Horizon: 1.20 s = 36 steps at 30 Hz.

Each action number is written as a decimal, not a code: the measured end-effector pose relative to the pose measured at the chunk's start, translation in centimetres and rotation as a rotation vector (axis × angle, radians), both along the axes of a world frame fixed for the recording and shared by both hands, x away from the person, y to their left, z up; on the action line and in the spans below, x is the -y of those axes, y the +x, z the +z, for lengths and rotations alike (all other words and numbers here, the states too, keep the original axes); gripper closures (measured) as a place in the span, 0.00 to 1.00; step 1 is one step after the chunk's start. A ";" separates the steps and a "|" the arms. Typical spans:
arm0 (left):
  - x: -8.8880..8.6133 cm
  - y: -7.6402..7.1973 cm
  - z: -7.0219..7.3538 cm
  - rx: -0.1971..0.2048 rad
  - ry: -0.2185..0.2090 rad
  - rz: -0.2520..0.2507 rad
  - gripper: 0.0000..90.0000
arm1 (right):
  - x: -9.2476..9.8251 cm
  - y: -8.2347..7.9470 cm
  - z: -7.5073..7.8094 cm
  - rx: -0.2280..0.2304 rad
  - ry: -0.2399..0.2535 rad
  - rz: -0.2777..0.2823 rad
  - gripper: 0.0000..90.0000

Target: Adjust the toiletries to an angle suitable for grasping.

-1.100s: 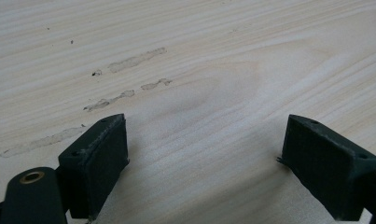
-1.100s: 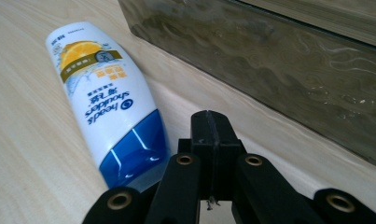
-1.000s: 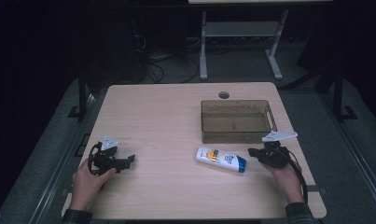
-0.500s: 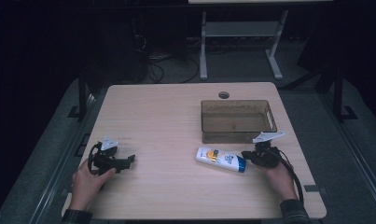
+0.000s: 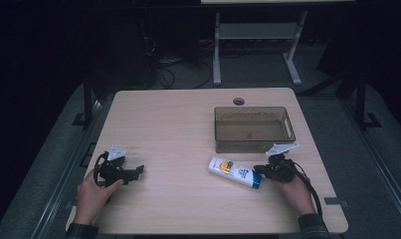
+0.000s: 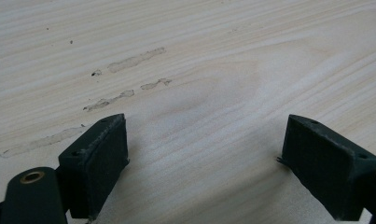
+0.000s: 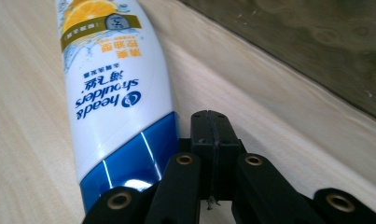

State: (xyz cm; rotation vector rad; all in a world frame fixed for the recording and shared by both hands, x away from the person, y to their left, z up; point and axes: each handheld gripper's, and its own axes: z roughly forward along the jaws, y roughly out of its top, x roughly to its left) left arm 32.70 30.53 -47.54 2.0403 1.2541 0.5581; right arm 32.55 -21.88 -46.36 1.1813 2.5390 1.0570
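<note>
- The shampoo bottle [image 5: 235, 172] lies flat on the table [image 5: 188, 119], just in front of the brown bin [image 5: 253, 129], its blue cap end toward my right gripper [image 5: 261, 172].
- In the right gripper view the bottle [image 7: 108, 93] stretches away to the left of my jaws, its blue end just beside the pads [image 7: 213, 140]; whether they touch I cannot tell.
- My right gripper [image 7: 213, 154] is fully closed, pads pressed together, with nothing between them. It grips nothing.
- As I judge it, the step in hand is taking hold of the bottle, probably for the bin. To do that well I should spread the jaws wide, shift left so they straddle the body near the cap, then close squarely across the narrow width.
- The plastic looks slick, so a grip too close to the rounded end could slip.
- My left gripper [image 5: 122, 172] rests well apart on the table's left side, jaws wide and empty over bare wood [image 6: 199, 93].
</note>
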 end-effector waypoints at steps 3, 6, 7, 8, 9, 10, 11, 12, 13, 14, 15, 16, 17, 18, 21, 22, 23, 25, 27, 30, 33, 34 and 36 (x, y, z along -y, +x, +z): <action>0.0 0.0 0.0 0.000 0.001 -0.001 0.15 | -0.1 -0.3 0.1 -0.001 0.003 0.012 1.00; 0.0 0.0 0.0 -0.001 0.002 -0.003 0.14 | -0.2 -0.6 0.1 -0.009 0.004 0.016 1.00; 0.0 0.0 0.0 -0.001 0.002 -0.003 0.14 | -0.2 -0.7 0.1 -0.010 0.004 0.019 1.00; 0.0 0.0 0.0 -0.001 0.002 -0.003 0.14 | -0.3 -0.8 0.1 -0.009 0.003 0.022 1.00; 0.0 0.0 0.0 -0.001 0.002 -0.003 0.14 | -0.3 -0.9 0.1 -0.009 0.002 0.027 1.00; 0.0 0.0 0.0 -0.001 0.002 -0.003 0.15 | -0.3 -1.0 0.1 -0.009 0.001 0.029 1.00; 0.0 0.0 0.0 -0.001 0.002 -0.003 0.15 | -0.3 -1.0 0.1 -0.009 0.002 0.032 1.00; 0.0 0.0 0.0 -0.001 0.002 -0.003 0.14 | -0.3 -1.1 0.1 -0.011 0.004 0.034 1.00; 0.0 0.0 0.0 -0.001 0.002 -0.003 0.14 | -0.3 -1.2 0.2 -0.012 0.005 0.036 1.00; 0.0 0.0 0.0 -0.001 0.002 -0.003 0.15 | -0.4 -1.3 0.2 -0.017 0.005 0.035 1.00; 0.0 0.0 0.0 -0.001 0.002 -0.003 0.14 | -0.4 -1.4 0.2 -0.016 0.007 0.042 1.00; 0.0 0.0 0.0 -0.001 0.002 -0.003 0.14 | -0.5 -1.5 0.2 -0.012 0.007 0.046 1.00; 0.0 0.0 0.0 -0.001 0.002 -0.003 0.14 | -0.5 -1.5 0.2 -0.014 0.008 0.049 1.00; 0.0 0.0 0.0 -0.001 0.002 -0.003 0.14 | -0.5 -1.6 0.3 -0.016 0.007 0.051 1.00; 0.0 0.0 0.0 -0.001 0.002 -0.003 0.14 | -0.7 -1.9 0.2 -0.022 0.007 0.060 1.00; 0.0 0.0 0.0 -0.001 0.002 -0.003 0.14 | -0.8 -2.0 0.2 -0.022 0.005 0.064 1.00; 0.0 0.0 0.0 -0.001 0.002 -0.003 0.15 | -0.9 -2.1 0.1 -0.025 0.001 0.070 1.00; 0.0 0.0 0.0 -0.001 0.002 -0.003 0.14 | -1.1 -2.3 0.1 -0.027 0.001 0.076 1.00; 0.0 0.0 0.0 -0.001 0.002 -0.003 0.15 | -1.2 -2.5 0.1 -0.029 0.002 0.082 1.00; 0.0 0.0 0.0 -0.001 0.002 -0.003 0.14 | -1.4 -2.7 0.1 -0.033 0.006 0.088 1.00; 0.0 0.0 0.0 -0.001 0.002 -0.003 0.14 | -1.5 -3.0 0.2 -0.031 0.004 0.095 1.00; 0.0 0.0 0.0 -0.001 0.002 -0.003 0.14 | -1.5 -3.1 0.2 -0.035 0.004 0.096 1.00; 0.0 0.0 0.0 -0.001 0.002 -0.003 0.14 | -1.7 -3.4 0.2 -0.035 0.009 0.102 1.00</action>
